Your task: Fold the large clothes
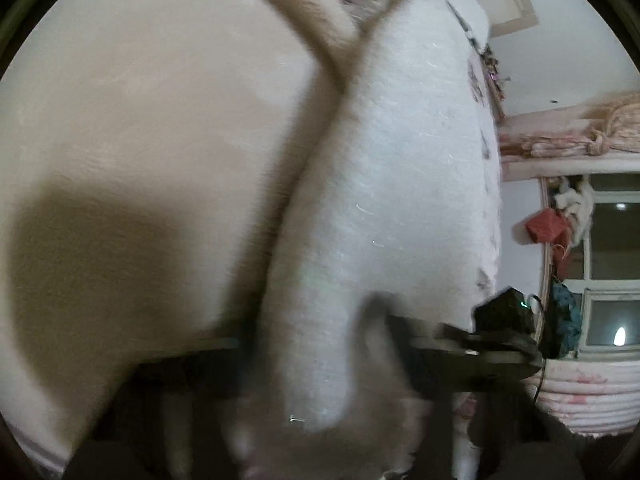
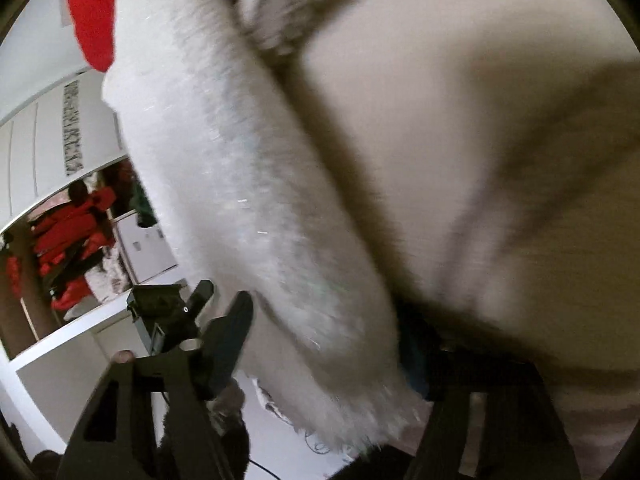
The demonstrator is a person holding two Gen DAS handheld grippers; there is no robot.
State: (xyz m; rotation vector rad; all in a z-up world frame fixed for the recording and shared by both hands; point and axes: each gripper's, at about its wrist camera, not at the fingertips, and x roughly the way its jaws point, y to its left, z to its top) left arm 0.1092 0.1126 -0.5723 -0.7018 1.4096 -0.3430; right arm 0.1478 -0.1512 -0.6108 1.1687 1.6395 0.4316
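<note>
A large cream garment (image 1: 140, 120) hangs close before both cameras, edged with a thick white fuzzy trim (image 1: 400, 180). In the left wrist view the trim runs down between the blurred fingers of my left gripper (image 1: 316, 340), which is shut on it. The right gripper's black body (image 1: 504, 336) shows just to the right. In the right wrist view the same trim (image 2: 248, 200) drops between the fingers of my right gripper (image 2: 328, 340). Its left finger (image 2: 236, 336) stands bare beside the fur, and the right one is half hidden behind it. The cream cloth (image 2: 480, 160) fills the right side.
A window (image 1: 608, 280) with hanging clothes is at the right of the left wrist view, with a pink-striped roll (image 1: 580, 400) below it. Red clothes (image 2: 72, 232) hang by a white cabinet (image 2: 40, 140). A person's fingertip (image 2: 122, 356) rests on the gripper frame.
</note>
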